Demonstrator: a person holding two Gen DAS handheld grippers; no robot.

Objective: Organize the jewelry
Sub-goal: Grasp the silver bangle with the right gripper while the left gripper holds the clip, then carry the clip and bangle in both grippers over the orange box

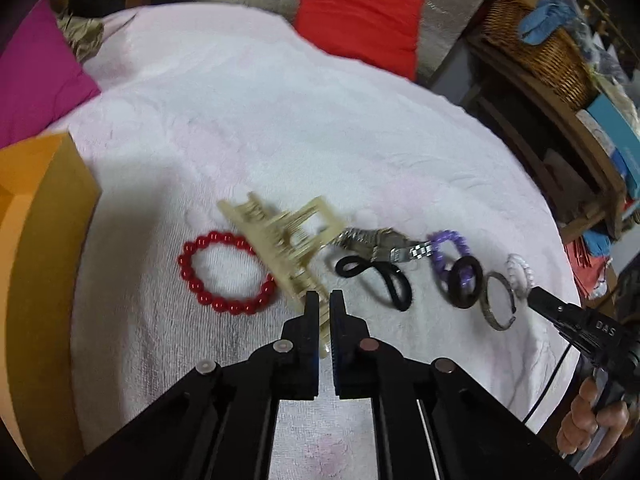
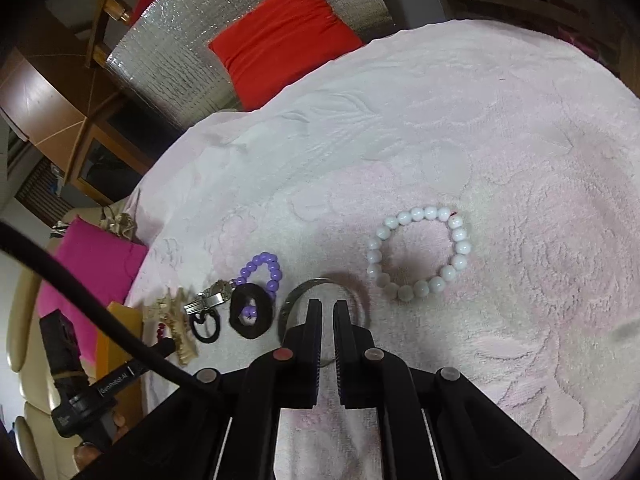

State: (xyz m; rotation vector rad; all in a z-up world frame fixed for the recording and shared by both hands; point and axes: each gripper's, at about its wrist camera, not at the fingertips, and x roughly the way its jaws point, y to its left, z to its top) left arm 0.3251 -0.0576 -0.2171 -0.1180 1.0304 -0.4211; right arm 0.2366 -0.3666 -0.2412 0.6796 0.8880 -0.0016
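On the pale pink towel (image 1: 280,128) lies a row of items: a red bead bracelet (image 1: 226,272), a beige claw hair clip (image 1: 284,240), a silver watch (image 1: 380,246), a thin black hair tie (image 1: 380,278), a purple bead bracelet (image 1: 448,248), a thick black scrunchie (image 1: 464,282), a metal bangle (image 1: 498,300) and a white bead bracelet (image 1: 520,276). My left gripper (image 1: 325,300) is shut on the clip's near end. My right gripper (image 2: 327,308) is nearly shut on the bangle (image 2: 298,294); the white bracelet (image 2: 418,252) lies just right of it.
An orange-brown box (image 1: 48,260) stands at the towel's left edge. Magenta (image 1: 36,76) and red (image 1: 360,20) cushions lie at the back. A wicker basket (image 1: 540,44) and wooden shelf stand off the right side.
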